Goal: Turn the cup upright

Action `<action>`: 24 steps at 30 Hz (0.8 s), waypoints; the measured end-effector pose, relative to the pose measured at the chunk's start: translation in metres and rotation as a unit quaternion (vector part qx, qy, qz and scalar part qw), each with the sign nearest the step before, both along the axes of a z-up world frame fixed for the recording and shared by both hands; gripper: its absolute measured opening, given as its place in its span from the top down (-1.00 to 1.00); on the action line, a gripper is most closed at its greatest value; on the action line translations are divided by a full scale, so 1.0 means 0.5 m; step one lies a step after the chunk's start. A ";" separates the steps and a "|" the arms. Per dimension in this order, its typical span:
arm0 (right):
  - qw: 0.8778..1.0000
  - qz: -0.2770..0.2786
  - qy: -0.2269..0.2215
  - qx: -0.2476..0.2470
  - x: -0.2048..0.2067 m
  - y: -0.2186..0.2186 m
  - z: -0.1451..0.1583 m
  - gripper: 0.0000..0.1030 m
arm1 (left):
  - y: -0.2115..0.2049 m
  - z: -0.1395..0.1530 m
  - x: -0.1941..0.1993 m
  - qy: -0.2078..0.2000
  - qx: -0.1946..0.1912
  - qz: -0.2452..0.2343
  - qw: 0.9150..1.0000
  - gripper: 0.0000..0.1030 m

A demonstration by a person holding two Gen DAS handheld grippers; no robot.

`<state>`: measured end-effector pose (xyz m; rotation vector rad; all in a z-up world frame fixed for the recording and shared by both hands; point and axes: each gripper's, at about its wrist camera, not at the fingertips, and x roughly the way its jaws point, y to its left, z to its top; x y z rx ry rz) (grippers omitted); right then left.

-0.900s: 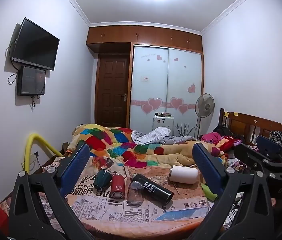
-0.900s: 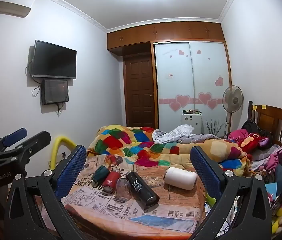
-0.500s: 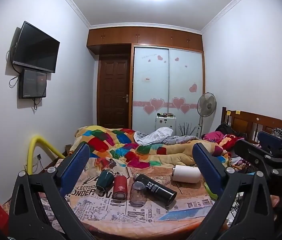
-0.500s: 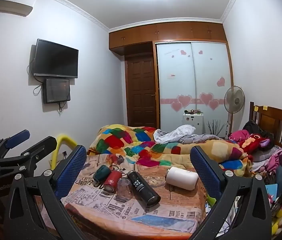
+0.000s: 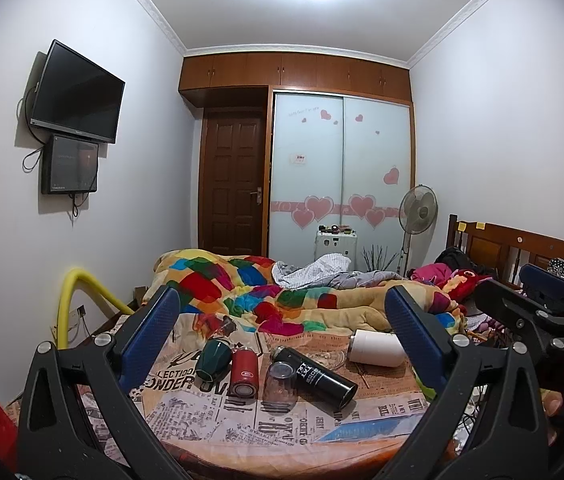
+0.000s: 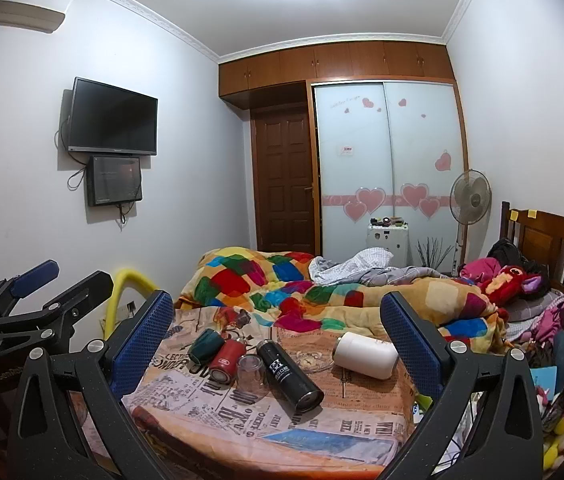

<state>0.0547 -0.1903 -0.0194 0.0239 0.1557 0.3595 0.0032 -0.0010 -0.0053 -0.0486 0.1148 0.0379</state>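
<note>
Several cups lie on a small table covered with newspaper-print cloth (image 5: 242, 420) (image 6: 242, 416). A dark green cup (image 5: 212, 360) (image 6: 204, 346), a red cup (image 5: 245, 372) (image 6: 226, 360), a black tumbler (image 5: 313, 376) (image 6: 287, 376) and a white cup (image 5: 377, 351) (image 6: 365, 354) lie on their sides. A clear glass (image 5: 280, 386) (image 6: 250, 376) stands upside down. My left gripper (image 5: 282, 344) and right gripper (image 6: 278, 340) are both open and empty, held back from the table.
A bed with a multicoloured quilt (image 5: 266, 292) lies behind the table. A yellow tube (image 5: 78, 296) arches at the left. A wooden headboard (image 5: 521, 248) and clothes are at the right. A fan (image 6: 469, 200) stands by the wardrobe.
Both views have shifted slightly; the table and cups sit a little lower in frame. Both grippers stay open. No cup has moved.
</note>
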 end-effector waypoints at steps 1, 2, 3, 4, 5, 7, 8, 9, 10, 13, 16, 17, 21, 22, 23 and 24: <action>1.000 0.000 0.000 -0.001 0.000 0.000 0.000 -1.00 | 0.003 -0.001 0.001 0.000 -0.001 0.000 1.000 -1.00; 1.000 0.000 0.000 -0.001 0.000 0.001 0.000 -1.00 | 0.004 -0.002 0.001 0.000 -0.001 -0.001 1.000 -1.00; 1.000 0.000 0.000 -0.001 0.000 0.001 0.000 -1.00 | 0.005 -0.002 0.001 0.001 -0.001 -0.001 1.000 -1.00; 1.000 0.000 0.000 -0.001 0.000 0.000 0.000 -1.00 | 0.005 -0.004 0.001 0.000 -0.001 -0.001 1.000 -1.00; 1.000 0.000 0.001 -0.001 0.000 0.000 0.000 -1.00 | 0.005 -0.004 0.001 0.000 -0.001 -0.001 1.000 -1.00; 1.000 0.000 0.001 -0.001 0.000 0.000 0.001 -1.00 | 0.006 -0.007 0.005 0.001 -0.001 -0.001 1.000 -1.00; 1.000 0.000 0.001 -0.001 0.006 -0.002 -0.008 -1.00 | 0.006 -0.008 0.006 0.002 -0.001 0.000 1.000 -1.00; 1.000 0.002 0.001 -0.001 0.001 0.006 -0.011 -1.00 | 0.007 -0.010 0.007 0.004 -0.002 0.001 1.000 -1.00; 1.000 0.002 0.001 -0.001 0.001 0.006 -0.010 -1.00 | 0.008 -0.011 0.008 0.005 -0.004 0.001 1.000 -1.00; 1.000 0.002 0.001 -0.002 0.002 0.007 -0.009 -1.00 | 0.013 -0.012 0.012 0.010 -0.010 0.001 1.000 -1.00; 1.000 0.004 0.002 -0.001 0.001 0.007 -0.009 -1.00 | 0.016 -0.012 0.013 0.011 -0.011 0.003 1.000 -1.00; 1.000 0.005 0.002 -0.001 0.000 0.009 -0.009 -1.00 | 0.016 -0.012 0.013 0.011 -0.012 0.004 1.000 -1.00; 1.000 0.006 0.004 -0.002 0.001 0.009 -0.008 -1.00 | 0.018 -0.008 0.015 0.013 -0.014 0.004 1.000 -1.00; 1.000 0.005 0.003 -0.002 0.001 0.008 -0.009 -1.00 | 0.016 -0.007 0.016 0.012 -0.012 0.005 1.000 -1.00; 1.000 0.006 0.004 -0.002 0.000 0.008 -0.009 -1.00 | 0.017 -0.007 0.016 0.012 -0.012 0.005 1.000 -1.00; 1.000 0.006 0.003 -0.002 0.001 0.008 -0.010 -1.00 | 0.013 -0.008 0.014 0.011 -0.011 0.006 1.000 -1.00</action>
